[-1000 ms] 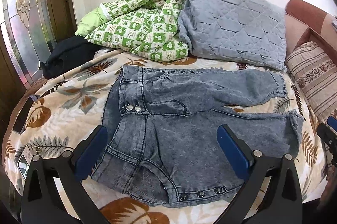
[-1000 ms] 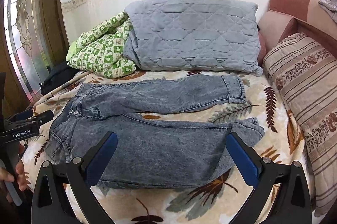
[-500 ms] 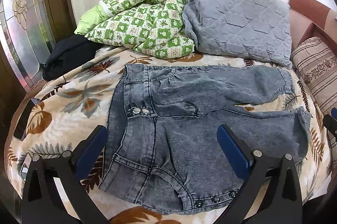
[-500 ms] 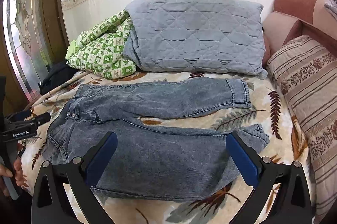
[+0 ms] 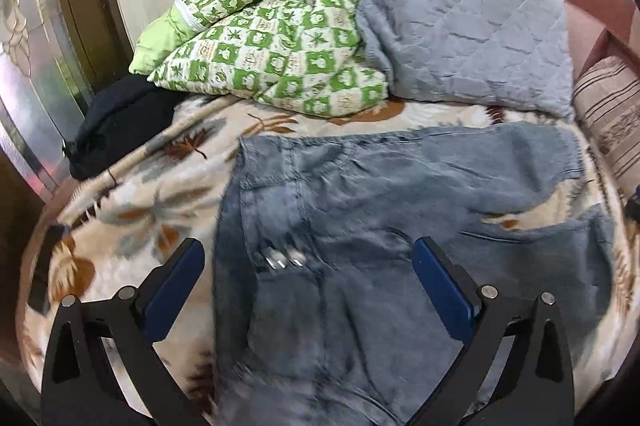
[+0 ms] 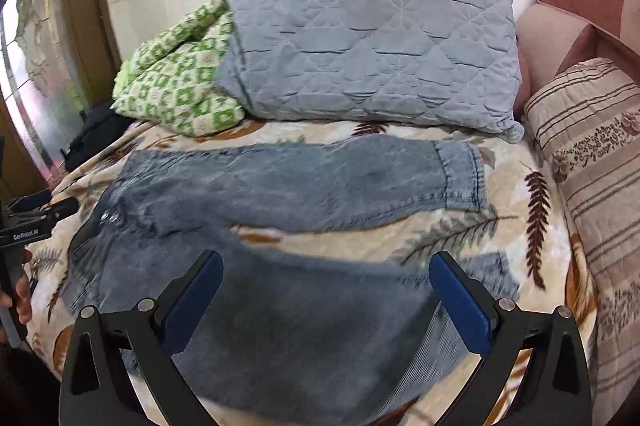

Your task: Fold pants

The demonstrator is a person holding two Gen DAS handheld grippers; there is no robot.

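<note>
Bedspread [image 6: 520,226] with leaf print carries everything, quilts and pillows pushed back to the wall, seemingly to leave folding room; denim pants [image 6: 288,185] lie flat across it, legs spread apart, waist toward the left; left claw [image 5: 308,278] hangs wide open above the waistband, gripping nothing; right claw [image 6: 326,292] gapes empty over the near leg, apparently ready to pinch.

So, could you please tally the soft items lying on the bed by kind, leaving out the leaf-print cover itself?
Jeans: 1, spread flat
Quilts: 2, grey and green-checked
Striped cushions: 1
Dark bundles: 1, kind unclear
Total: 5
</note>
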